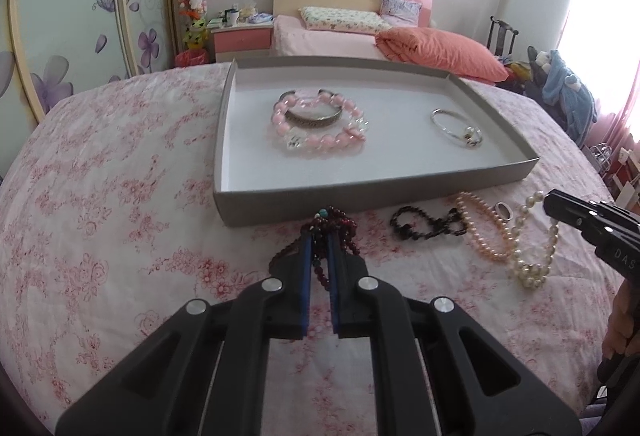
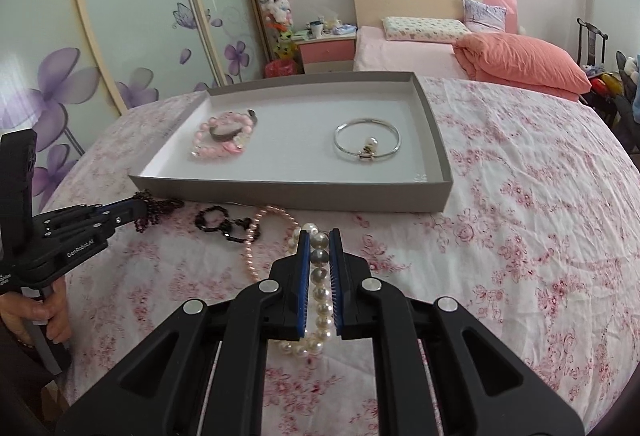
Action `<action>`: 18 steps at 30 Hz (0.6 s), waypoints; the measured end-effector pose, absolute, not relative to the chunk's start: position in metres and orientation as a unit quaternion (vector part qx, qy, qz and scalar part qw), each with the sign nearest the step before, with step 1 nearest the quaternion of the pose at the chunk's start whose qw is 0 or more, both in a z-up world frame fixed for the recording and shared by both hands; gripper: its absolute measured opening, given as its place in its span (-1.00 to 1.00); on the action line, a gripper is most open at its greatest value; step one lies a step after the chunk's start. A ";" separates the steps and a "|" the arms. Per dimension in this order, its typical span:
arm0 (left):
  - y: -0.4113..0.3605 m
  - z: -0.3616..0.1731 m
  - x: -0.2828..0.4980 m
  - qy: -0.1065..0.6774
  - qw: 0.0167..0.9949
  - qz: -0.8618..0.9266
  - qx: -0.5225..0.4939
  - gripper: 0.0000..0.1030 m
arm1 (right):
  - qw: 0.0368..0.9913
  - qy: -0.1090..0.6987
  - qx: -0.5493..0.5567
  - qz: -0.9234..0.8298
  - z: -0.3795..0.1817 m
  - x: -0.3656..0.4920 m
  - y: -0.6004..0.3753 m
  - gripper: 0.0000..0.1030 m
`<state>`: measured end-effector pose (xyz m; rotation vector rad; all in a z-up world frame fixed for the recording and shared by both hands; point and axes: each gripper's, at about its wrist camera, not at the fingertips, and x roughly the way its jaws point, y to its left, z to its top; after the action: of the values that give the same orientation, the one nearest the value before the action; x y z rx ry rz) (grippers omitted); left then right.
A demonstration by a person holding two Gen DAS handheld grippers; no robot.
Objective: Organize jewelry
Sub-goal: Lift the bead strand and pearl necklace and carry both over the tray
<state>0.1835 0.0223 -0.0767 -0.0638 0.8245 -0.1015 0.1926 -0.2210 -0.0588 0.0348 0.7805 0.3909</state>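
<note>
Nearest the right wrist camera, the right gripper (image 2: pixel 319 236) has its blue-padded jaws closed on a white pearl strand (image 2: pixel 320 296), the beads running down the gap between the pads and the loose end pooled on the floral bedspread (image 2: pixel 520 236) beneath, a grip that looks meant to carry the strand whole rather than drag it. The left gripper (image 1: pixel 319 236) is likewise clamped, on a dark red bead strand (image 1: pixel 336 224) bunched at its tips just in front of the tray's near wall; taking one piece in each hand probably lets both go in at once. Between the two grippers, loose on the cloth, lie a small black bead bracelet (image 1: pixel 424 226), a pink pearl strand (image 1: pixel 480 232) and a little ring (image 1: pixel 503 211). Just beyond sits the shallow grey cardboard tray (image 1: pixel 360 195), already holding a pink bead bracelet (image 1: pixel 320 139) with a dark metal cuff (image 1: pixel 316 117) on it at the left, and well apart at the right a thin silver bangle (image 1: pixel 456 127), so spare floor remains between them
</note>
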 end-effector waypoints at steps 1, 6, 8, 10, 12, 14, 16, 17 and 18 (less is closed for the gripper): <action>0.021 -0.076 0.183 0.398 0.915 -0.052 -0.031 -0.83 | 0.906 0.376 0.018 0.193 -0.057 0.191 -0.221 -0.80; 0.019 -0.066 0.178 0.383 0.921 -0.062 -0.036 -0.83 | 0.907 0.363 0.021 0.213 -0.048 0.183 -0.216 -0.80; 0.019 -0.061 0.174 0.374 0.924 -0.067 -0.039 -0.83 | 0.907 0.357 0.024 0.222 -0.043 0.180 -0.214 -0.80; 0.019 -0.055 0.171 0.366 0.927 -0.071 -0.040 -0.83 | 0.908 0.351 0.027 0.228 -0.039 0.178 -0.213 -0.80; 0.019 -0.048 0.168 0.356 0.931 -0.074 -0.042 -0.84 | 0.909 0.343 0.029 0.234 -0.034 0.175 -0.212 -0.80; 0.019 -0.042 0.164 0.348 0.933 -0.076 -0.044 -0.84 | 0.910 0.338 0.031 0.237 -0.031 0.175 -0.210 -0.80; 0.020 -0.035 0.161 0.338 0.937 -0.077 -0.046 -0.84 | 0.912 0.331 0.034 0.240 -0.026 0.174 -0.209 -0.80; 0.020 -0.032 0.159 0.335 0.938 -0.079 -0.047 -0.84 | 0.913 0.327 0.036 0.241 -0.024 0.174 -0.209 -0.80; 0.020 -0.029 0.158 0.330 0.939 -0.079 -0.047 -0.84 | 0.914 0.323 0.038 0.242 -0.022 0.173 -0.208 -0.80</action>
<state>0.1576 0.0198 -0.0289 -0.0962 0.6738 -0.1622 0.1732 -0.2083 -0.0219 0.0780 0.6653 0.4979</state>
